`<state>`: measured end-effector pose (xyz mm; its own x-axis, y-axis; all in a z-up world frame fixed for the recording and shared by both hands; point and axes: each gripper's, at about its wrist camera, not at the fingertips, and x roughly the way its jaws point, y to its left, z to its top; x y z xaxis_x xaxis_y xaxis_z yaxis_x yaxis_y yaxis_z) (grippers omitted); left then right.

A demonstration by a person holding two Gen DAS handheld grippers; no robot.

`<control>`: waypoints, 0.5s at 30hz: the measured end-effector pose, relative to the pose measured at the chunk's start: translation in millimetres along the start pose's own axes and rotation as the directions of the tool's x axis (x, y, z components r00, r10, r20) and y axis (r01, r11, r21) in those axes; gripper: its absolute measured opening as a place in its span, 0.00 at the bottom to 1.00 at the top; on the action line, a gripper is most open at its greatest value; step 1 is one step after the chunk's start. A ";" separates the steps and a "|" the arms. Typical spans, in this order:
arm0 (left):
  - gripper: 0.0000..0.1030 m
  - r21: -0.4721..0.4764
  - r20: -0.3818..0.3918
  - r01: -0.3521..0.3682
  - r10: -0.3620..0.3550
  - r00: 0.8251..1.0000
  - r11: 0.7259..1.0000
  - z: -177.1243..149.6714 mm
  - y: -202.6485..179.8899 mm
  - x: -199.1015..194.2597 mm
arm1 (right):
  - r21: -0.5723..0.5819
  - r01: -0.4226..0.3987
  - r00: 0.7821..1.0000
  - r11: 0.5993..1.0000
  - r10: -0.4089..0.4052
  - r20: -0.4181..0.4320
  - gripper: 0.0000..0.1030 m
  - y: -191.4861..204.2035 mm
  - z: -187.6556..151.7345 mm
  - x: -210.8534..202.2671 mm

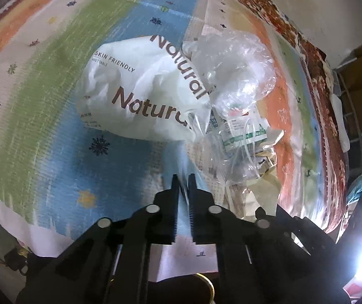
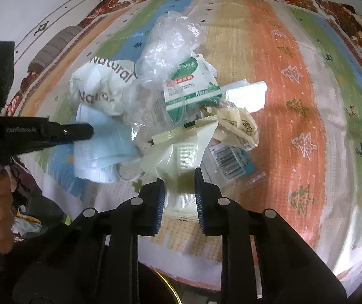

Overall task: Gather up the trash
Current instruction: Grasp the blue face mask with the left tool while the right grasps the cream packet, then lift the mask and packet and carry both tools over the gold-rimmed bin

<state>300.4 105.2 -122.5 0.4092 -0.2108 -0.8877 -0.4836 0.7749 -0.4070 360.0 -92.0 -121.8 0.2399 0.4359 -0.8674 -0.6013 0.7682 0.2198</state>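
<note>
Right wrist: crinkled cream wrapper (image 2: 181, 149), gripped.

A heap of trash lies on the striped cloth (image 2: 295, 81). At its left sits the "Natural" wrapper (image 1: 140, 86), with the crumpled clear plastic (image 1: 234, 63) just beside it on the right. In front of that plastic lies the printed box (image 2: 191, 86) — the barcode packet (image 2: 231, 162) lies nearer the camera, to the right.

The face mask (image 2: 99, 139) lies at the near left — the pale pouch (image 2: 181, 157) beside it.

Trash pile (image 2: 181, 106) crowds the middle of the striped cloth (image 2: 295, 101); broad bare cloth lies open toward its right edge, while the left gripper (image 2: 89, 131) blocks the pile's left side.
</note>
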 end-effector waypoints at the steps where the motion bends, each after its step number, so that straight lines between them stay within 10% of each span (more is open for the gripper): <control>1: 0.03 0.010 0.003 0.003 -0.003 1.000 1.000 -0.5 -1.4 -3.3 | 0.001 -0.003 1.000 1.000 0.003 -0.003 0.19 -0.6 -1.7 -1.5; 15: 0.03 0.122 0.037 0.014 -0.018 0.999 0.992 -8.4 -8.2 -42.9 | 0.005 -0.018 1.000 1.000 0.018 -0.015 0.19 -4.3 -13.1 -28.8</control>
<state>280.3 102.8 -82.8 0.4464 -0.2030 -0.8715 -0.3803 0.8386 -0.3901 345.6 -114.0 -103.6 0.2173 0.4423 -0.8701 -0.6016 0.7627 0.2375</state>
